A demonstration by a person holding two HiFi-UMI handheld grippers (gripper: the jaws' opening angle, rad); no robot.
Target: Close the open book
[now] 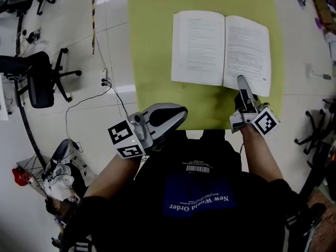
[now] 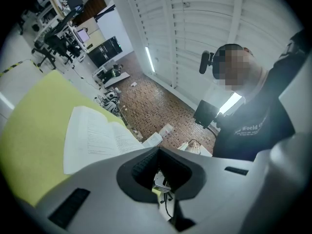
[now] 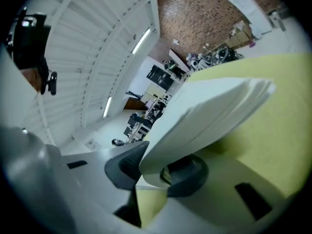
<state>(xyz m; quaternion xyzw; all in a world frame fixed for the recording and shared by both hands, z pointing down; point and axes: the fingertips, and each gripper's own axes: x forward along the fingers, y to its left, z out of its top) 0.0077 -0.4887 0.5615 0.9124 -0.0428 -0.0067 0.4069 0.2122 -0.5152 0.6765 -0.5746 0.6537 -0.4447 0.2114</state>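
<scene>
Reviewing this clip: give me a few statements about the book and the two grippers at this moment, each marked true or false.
1. The book lies open on the yellow-green tabletop. True.
2. The right gripper has the book's right-hand pages between its fingers. True.
3. The left gripper grips the book's left page. False: it is back near the person's body, off the book, with nothing between its fingers.
4. A second book lies on the tabletop. False: the open book is the only thing on it.
</scene>
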